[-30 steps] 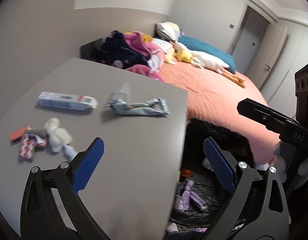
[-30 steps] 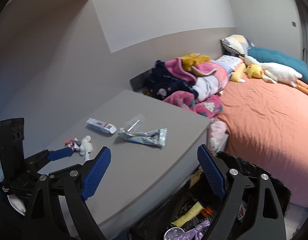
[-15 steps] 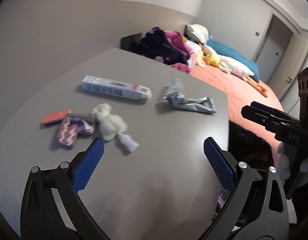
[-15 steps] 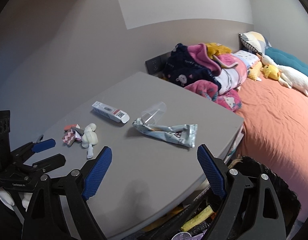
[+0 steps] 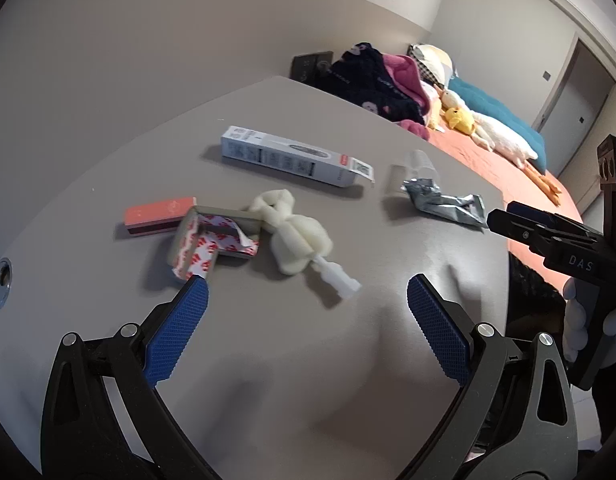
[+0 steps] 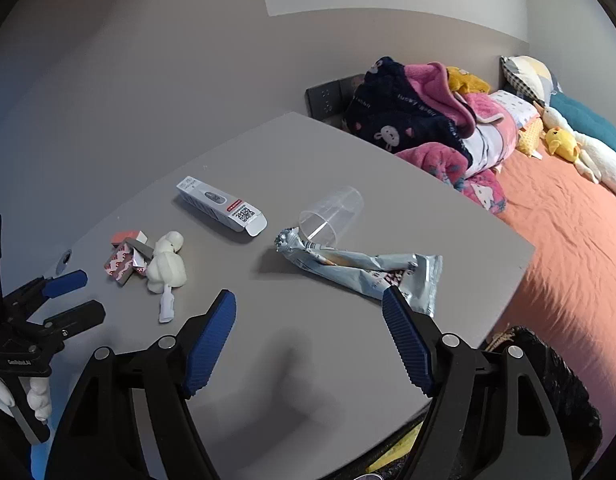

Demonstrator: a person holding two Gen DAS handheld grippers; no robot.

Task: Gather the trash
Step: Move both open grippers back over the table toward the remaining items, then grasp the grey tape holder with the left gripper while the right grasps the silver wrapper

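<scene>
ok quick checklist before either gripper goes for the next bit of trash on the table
1. Left gripper open and empty: ok.
2. Right gripper open and empty: ok.
3. White foam wad just ahead of the left gripper, unobstructed: ok.
4. Foil wrapper just ahead of the right gripper: ok.
5. Clear cup touching the wrapper, may roll: not ok.
6. Space left in the black bag: cannot tell.

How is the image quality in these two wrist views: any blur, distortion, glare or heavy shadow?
Left wrist: strong fisheye bending of the table edge, dark vignette corners; the white foam wad looks slightly soft; soft shadows under the trash. Right wrist: same curvature, sharper; the clear cup shows faint highlights only; the silver wrapper casts a soft shadow. No harsh glare.
</scene>
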